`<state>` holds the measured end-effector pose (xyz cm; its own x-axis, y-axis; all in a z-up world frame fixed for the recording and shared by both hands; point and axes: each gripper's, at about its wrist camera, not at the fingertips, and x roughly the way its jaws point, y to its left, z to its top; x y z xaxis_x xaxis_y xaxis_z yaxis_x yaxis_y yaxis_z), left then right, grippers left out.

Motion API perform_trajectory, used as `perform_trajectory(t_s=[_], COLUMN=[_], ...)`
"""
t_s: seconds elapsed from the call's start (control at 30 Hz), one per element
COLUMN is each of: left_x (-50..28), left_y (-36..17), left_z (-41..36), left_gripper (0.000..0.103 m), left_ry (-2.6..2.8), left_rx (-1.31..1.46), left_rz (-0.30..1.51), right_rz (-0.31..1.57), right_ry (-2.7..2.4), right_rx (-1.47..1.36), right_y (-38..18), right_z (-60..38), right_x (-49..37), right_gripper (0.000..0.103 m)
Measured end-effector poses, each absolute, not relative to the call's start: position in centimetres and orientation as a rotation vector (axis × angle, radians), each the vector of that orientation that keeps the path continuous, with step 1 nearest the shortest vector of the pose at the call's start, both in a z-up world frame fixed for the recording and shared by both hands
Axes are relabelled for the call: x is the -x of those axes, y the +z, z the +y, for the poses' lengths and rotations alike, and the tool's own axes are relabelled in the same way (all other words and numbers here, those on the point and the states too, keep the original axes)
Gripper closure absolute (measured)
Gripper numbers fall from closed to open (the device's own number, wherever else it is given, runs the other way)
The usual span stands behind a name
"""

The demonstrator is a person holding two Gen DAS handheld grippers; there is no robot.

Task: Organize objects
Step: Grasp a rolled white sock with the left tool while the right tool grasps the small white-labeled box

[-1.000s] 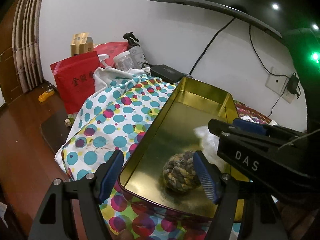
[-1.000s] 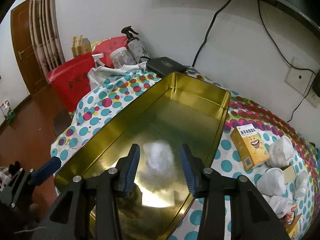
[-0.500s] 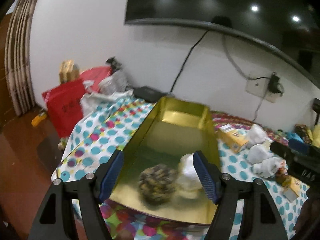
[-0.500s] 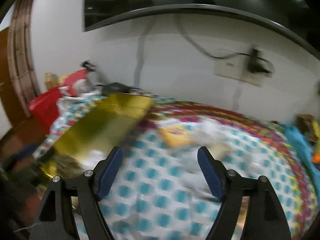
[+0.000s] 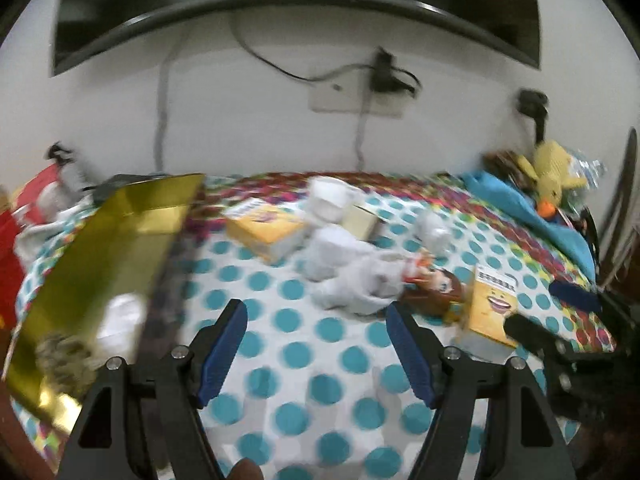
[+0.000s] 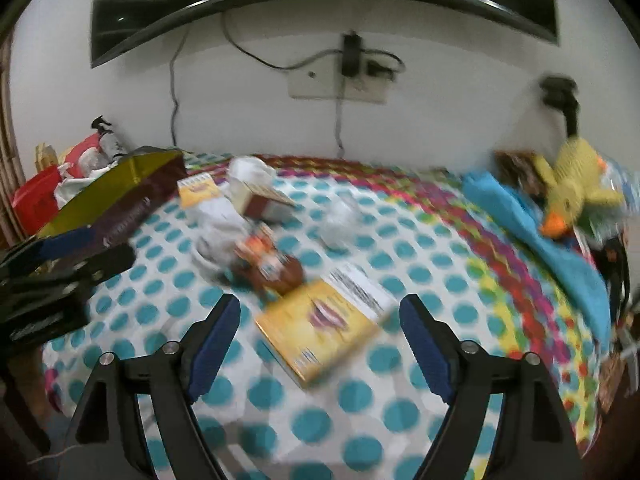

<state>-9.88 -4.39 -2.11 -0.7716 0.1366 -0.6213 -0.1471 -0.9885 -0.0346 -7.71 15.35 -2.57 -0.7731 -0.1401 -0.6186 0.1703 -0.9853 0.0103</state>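
Note:
The gold tin tray point(image 5: 120, 248) lies at the left of the dotted cloth, with a braided rope ball point(image 5: 60, 356) and a white wad point(image 5: 120, 316) inside. My left gripper point(image 5: 315, 312) hangs open over bare cloth, short of a heap of white wads point(image 5: 332, 248) and a small doll point(image 5: 436, 288). The jaws of my right gripper point(image 6: 320, 304) are opening, with nothing pressed between the pads. A yellow box point(image 6: 320, 328) lies flat on the cloth below them. A second yellow box point(image 5: 264, 228) and a small beige box point(image 5: 362, 220) lie farther back.
A yellow duck plush point(image 6: 572, 188) and blue cloth point(image 6: 532, 228) fill the far right corner. A red bag point(image 6: 36, 196) and bottles stand beyond the tray. Cables hang from wall sockets point(image 6: 336, 84) under a wall screen. The bed's edge runs along the right.
Both grippers swung right, away from the tray and over the dotted cloth. The right gripper let go of the white wad, which stays in the tray, and its jaws spread wide.

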Motion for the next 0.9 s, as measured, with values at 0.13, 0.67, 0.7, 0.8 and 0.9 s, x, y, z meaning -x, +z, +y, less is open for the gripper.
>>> perform_trajectory(t_s=[0.13,0.67,0.7,0.8,0.9], left_x=[11.6,15.6,15.9,16.3,17.6], left_y=[-3.3,-3.9,-4.0,-4.1,-4.8], left_z=[-2.5,-3.1,-2.8,-1.0,-0.3], left_gripper=[0.029,0.029,0.029,0.029,0.029], left_ry=[2.647,2.778,2.758,2.729,2.705], left_rx=[1.103,1.177,1.176,1.147,1.177], left_rz=[-0.064,0.081,0.097,0.237,0.283], right_rz=[-0.105,-0.193,-0.193,-0.174,-0.184], right_ry=[-2.777,-2.679,-2.669,-2.657,-2.653], right_rx=[-1.055,-1.031,-1.029,-1.031,-1.021], right_y=[-4.6,-6.2,-6.2,-6.3,-6.3], right_z=[18.2,17.8,17.5,16.9,16.9], right_x=[6.9,7.0,7.2,7.4,7.4], right_gripper=[0.023,0.018,0.017,0.015,0.014])
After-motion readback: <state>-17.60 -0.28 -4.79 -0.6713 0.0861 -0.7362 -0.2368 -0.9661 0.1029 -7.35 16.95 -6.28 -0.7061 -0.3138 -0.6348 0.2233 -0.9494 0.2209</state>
